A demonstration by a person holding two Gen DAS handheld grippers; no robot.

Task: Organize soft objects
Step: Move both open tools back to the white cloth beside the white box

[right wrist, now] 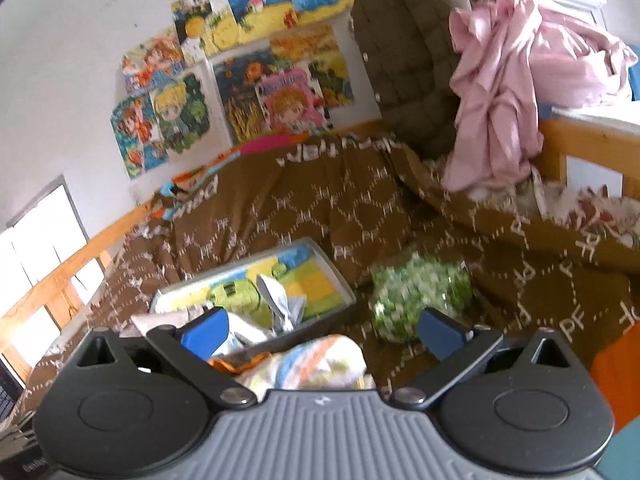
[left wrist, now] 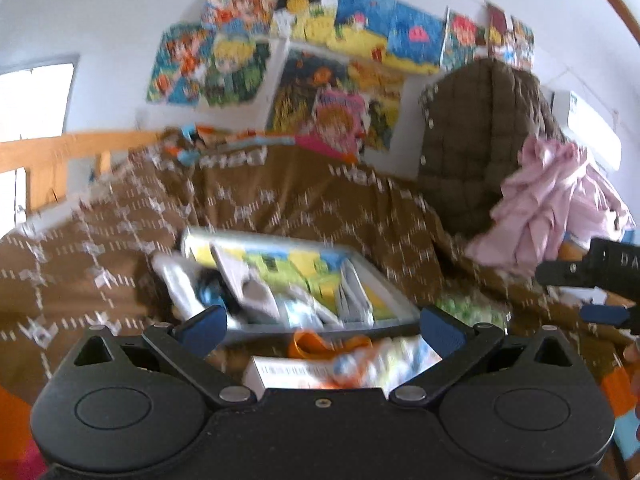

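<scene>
A crumpled pink cloth (right wrist: 504, 92) is hanging over the bed's wooden end rail, beside a quilted brown jacket (right wrist: 412, 52). A green patterned bundle (right wrist: 420, 296) is lying on the brown bedspread (right wrist: 312, 208).

Bare brown blanket (right wrist: 320, 208) beyond the cluttered tray (right wrist: 256, 280).

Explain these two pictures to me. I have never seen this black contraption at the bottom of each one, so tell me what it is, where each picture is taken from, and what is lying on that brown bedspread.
Each picture comes from a camera mounted on a hand-held two-finger gripper, looking forward along its blue-tipped fingers. One shows the left gripper, the other the right gripper. Both stand open and hold nothing.

They face a bed with a brown patterned blanket. On it lie a shallow box with a colourful picture, a green speckled bundle beside it and a pale striped soft item nearest the right camera. A pink cloth hangs over the bed's end, beside a dark quilted jacket. The images are blurred, so finer detail is unclear.
</scene>
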